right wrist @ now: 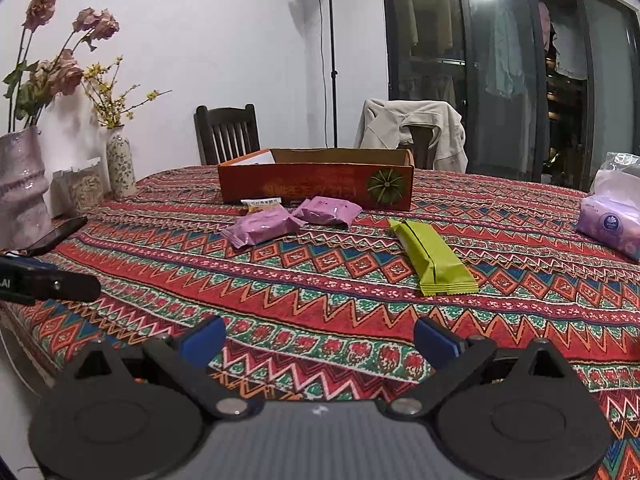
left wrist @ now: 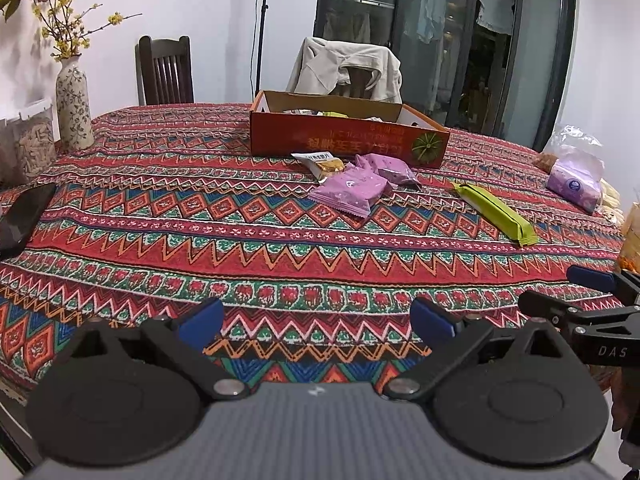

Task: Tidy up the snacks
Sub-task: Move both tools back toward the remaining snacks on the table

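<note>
jaws of both the left gripper (left wrist: 316, 320) and right gripper (right wrist: 318, 338) stand apart, empty; the overlapping purple packets (right wrist: 264, 228) risk a double grab.

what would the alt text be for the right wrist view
An open, empty right gripper hovers low over a table with a red patterned cloth. Ahead lie a green snack bar, two purple snack packets and a small white packet, in front of an open orange box. Vases with flowers stand at left.
</note>
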A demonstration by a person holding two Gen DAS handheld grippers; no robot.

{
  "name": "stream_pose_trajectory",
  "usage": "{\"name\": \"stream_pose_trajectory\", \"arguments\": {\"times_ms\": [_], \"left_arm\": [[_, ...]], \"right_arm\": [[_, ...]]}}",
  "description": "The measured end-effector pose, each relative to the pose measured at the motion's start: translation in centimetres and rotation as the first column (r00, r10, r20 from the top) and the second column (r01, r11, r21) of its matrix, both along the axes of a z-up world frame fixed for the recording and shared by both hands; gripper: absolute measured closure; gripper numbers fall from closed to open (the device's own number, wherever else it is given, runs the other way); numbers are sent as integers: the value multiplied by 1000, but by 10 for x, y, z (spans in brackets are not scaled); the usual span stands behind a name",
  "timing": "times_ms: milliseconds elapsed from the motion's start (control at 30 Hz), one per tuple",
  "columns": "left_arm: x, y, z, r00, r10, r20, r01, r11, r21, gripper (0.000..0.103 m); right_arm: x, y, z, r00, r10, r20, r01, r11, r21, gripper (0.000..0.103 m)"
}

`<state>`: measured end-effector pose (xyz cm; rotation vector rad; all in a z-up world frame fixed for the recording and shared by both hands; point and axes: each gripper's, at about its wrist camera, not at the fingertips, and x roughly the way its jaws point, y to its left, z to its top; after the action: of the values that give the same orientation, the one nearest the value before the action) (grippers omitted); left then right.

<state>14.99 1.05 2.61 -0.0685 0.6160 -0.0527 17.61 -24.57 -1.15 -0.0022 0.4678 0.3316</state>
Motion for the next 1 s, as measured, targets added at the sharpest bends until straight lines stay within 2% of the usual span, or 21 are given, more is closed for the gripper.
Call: {"name": "stream_pose_trajectory", "arguments": {"times_ms": [467,667,833,1000], "left_arm": [[51,-5,-8,998,-50,-40,51,999,20,2],[98,-13,-10,992,-122,-40,125,990,61,2],[140,-19,-9,977,-207,-45,209,976,57,2],[185,-28,-14,963,-261,-66,266,961,78,10]], "right_arm": [[41,1,-2,1000,-15,-26,15,1000,-6,2],[64,1,4,1000,-26,-14,26,1000,-13,2],[82,0,8,999,-32,-4,32,999,-27,2],[102,-2,10,999,-42,-9,42,999,-27,2]]}}
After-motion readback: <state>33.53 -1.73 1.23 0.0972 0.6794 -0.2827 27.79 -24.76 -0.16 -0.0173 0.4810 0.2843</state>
